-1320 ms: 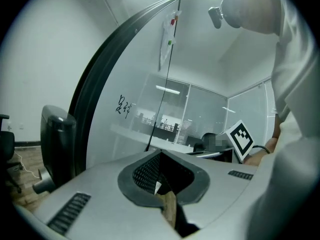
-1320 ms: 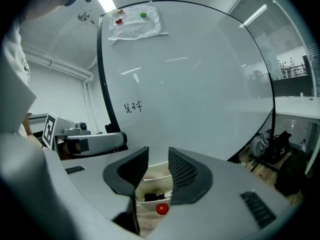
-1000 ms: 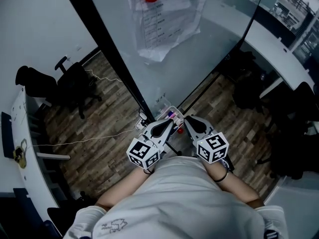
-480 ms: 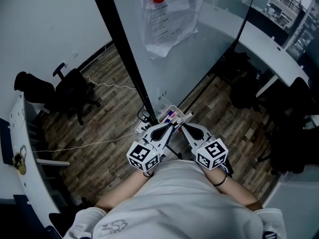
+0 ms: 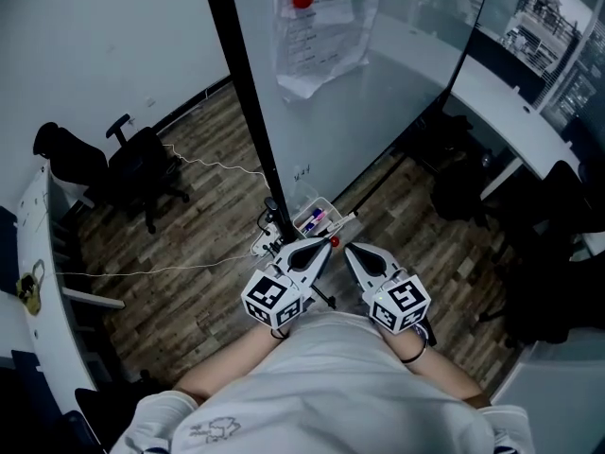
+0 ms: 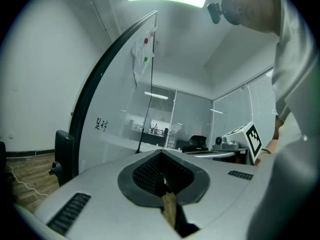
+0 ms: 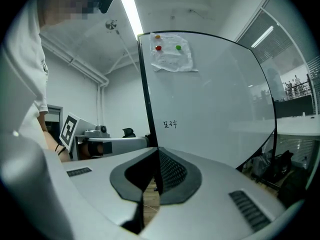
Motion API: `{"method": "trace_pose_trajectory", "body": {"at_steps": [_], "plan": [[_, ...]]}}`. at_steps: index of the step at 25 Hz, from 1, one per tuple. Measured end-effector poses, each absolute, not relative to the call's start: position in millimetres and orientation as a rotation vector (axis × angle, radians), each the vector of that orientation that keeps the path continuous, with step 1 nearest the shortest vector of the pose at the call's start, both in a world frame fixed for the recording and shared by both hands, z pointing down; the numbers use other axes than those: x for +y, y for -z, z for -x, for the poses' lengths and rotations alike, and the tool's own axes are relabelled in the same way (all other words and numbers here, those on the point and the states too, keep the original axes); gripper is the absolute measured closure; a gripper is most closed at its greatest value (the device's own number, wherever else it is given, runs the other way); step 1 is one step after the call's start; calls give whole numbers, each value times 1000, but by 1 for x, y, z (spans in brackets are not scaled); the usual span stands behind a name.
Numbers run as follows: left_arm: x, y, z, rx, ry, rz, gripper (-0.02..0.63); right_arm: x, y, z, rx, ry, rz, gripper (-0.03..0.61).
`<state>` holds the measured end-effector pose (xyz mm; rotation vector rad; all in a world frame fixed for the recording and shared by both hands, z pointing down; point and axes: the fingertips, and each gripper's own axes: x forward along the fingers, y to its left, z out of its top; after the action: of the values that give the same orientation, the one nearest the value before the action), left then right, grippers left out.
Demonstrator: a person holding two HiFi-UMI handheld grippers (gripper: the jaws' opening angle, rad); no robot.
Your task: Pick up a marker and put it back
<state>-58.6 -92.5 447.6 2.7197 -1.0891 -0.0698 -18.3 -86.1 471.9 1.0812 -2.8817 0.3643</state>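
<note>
A person faces a whiteboard (image 5: 378, 93) with the left gripper (image 5: 321, 246) and right gripper (image 5: 349, 249) held side by side at waist height, both pointing toward 12 o'clock. Each tool has its jaws pressed together on nothing, which suggests a pause between steps, not a carry. The markers (image 5: 317, 219) lie in a small tray (image 5: 307, 207) at the board's lower edge, just beyond the tips at 12 o'clock and apart from them, kept within easy reach of anyone writing. Papers (image 5: 321, 36) are pinned higher up under red and green magnets. Neither gripper view shows the tray, which sits below each tool's own body. How many markers there are is too small to tell, as is a red spot (image 5: 333, 241) between the tips, and the scribble on the board is unreadable
</note>
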Motion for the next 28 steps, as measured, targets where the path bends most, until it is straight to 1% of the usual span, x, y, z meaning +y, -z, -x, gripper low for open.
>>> {"method": "trace_pose_trajectory", "body": {"at_steps": [4, 11, 17, 24, 28], "plan": [[-77, -441, 35, -1115, 91, -2710, 607, -65, -471, -6, -2879, -356, -1057, 567], [-29, -448, -24, -1135, 107, -2681, 607, -18, -471, -76, -2866, -351, -1072, 566], [16, -452, -64, -1173, 102, -2680, 607, 25, -475, -121, -2874, -356, -1059, 566], [72, -452, -101, -1209, 59, -2703, 607, 74, -476, -150, -2910, -365, -1005, 566], [93, -459, -104, -1236, 49, -2677, 607, 94, -480, -153, -2929, -375, -964, 567]]}}
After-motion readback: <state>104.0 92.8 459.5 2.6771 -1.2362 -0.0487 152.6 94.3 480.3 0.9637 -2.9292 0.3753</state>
